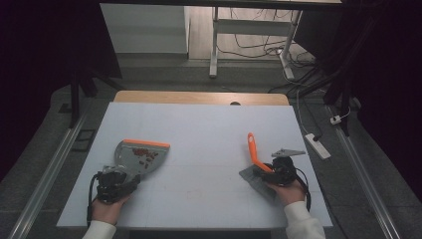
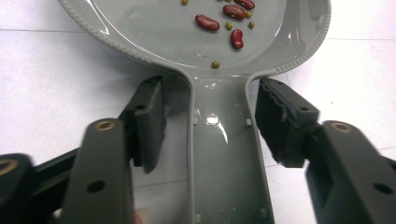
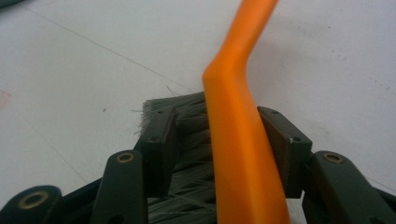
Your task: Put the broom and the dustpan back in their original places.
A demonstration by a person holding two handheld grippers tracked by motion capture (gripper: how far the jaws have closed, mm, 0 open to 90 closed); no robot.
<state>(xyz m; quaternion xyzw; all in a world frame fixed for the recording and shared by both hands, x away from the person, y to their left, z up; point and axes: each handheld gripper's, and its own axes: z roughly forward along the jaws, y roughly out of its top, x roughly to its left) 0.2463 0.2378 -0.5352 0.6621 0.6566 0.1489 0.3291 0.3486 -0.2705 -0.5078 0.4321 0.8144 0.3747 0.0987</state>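
Black jaws of the left gripper are seen standing apart on either side of the dustpan's grey handle, with a clear gap at each pad, so nothing is clamped. Red beans and a few small green ones are scattered in the pan, which rests flat on the white table at its left side. At the right side, the brush is laid with its grey bristles under its orange handle; the right gripper is spread wider than that handle, though contact at the right pad cannot be ruled out. Both tools are judged to be light, stiff moulded plastic, smooth and somewhat slippery. The pan is best taken at the narrow neck of its handle and kept level so the beans are not spilled; the brush is best gripped on its handle, since the bristles would give way.
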